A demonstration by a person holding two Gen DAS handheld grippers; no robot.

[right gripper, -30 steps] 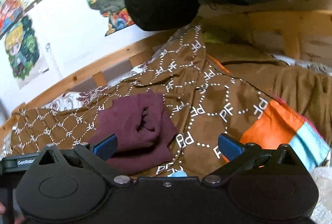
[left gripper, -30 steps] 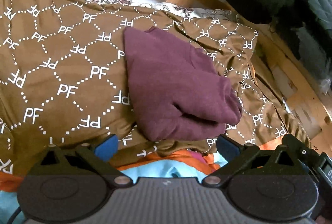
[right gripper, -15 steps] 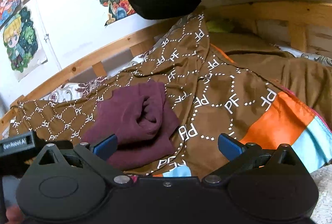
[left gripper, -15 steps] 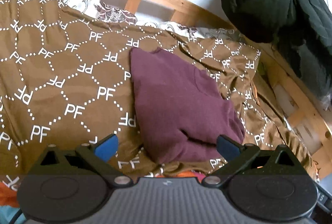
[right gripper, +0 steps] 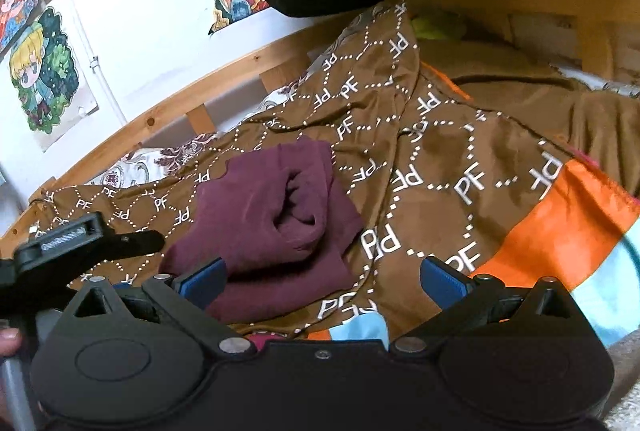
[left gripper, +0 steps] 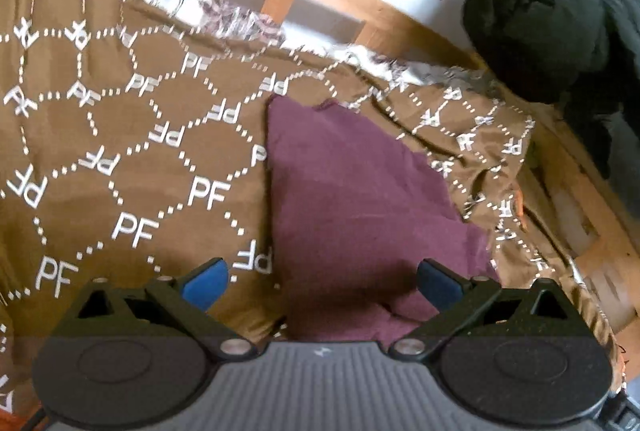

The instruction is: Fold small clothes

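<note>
A folded maroon garment [left gripper: 352,199] lies on a brown blanket with white "PF" print [left gripper: 120,159]. My left gripper [left gripper: 322,281] is open and empty, low over the garment's near end, its blue fingertips [left gripper: 204,285] wide apart. In the right wrist view the garment [right gripper: 272,219] shows a rolled fold on top. My right gripper [right gripper: 322,277] is open and empty, just in front of the garment's near edge. The left gripper's body [right gripper: 80,243] shows at the left of that view.
A wooden bed rail [left gripper: 320,3] runs behind the blanket. A black coat [left gripper: 560,23] hangs at the right. Posters [right gripper: 44,71] are on the white wall. An orange and light blue cover [right gripper: 560,235] lies to the right of the blanket [right gripper: 420,159].
My left gripper has moved forward over the garment, whose near end now sits between the fingers. The right gripper has crept closer; the left gripper's body has come into its view.
</note>
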